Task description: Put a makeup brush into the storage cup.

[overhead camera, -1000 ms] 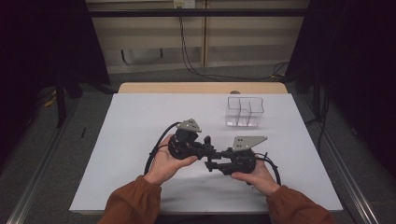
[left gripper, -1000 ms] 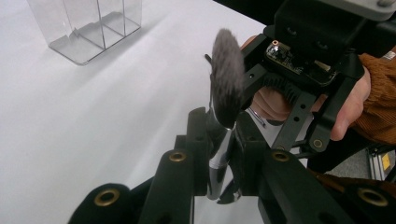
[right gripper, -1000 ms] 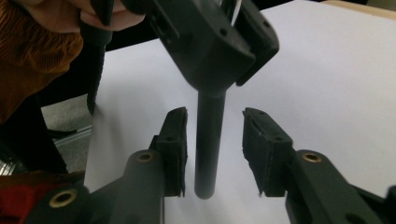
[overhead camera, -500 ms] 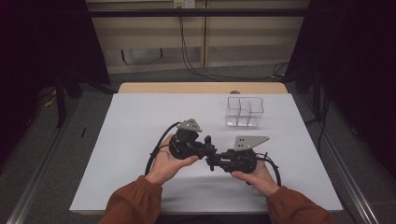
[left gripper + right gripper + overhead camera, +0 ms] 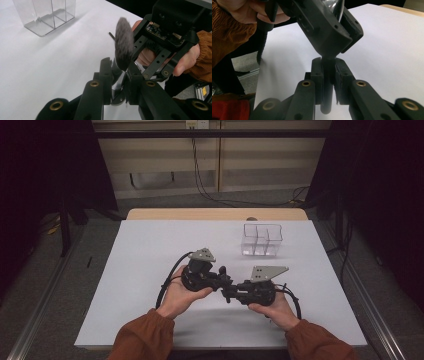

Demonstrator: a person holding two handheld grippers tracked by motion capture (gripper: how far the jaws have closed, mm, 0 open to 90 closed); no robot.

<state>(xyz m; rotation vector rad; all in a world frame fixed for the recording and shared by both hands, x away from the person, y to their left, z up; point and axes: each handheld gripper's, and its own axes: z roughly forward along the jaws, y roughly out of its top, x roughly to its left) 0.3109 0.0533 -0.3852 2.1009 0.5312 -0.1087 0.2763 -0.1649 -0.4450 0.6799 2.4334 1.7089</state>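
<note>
A makeup brush with a grey bristle head, a silver ferrule and a black handle is held between the two grippers above the white table. My left gripper is shut on the ferrule just below the bristles. My right gripper is shut on the black handle, with the left gripper right above it. In the high view the left gripper and right gripper meet tip to tip near the table's front middle, and the brush sticks up between them.
A clear plastic organiser with several compartments stands at the back right of the table, also in the left gripper view. Cables loop from both grippers onto the table. A metal rail runs along the table's right side.
The hands have barely shifted. Both grippers stay closed on the brush.
</note>
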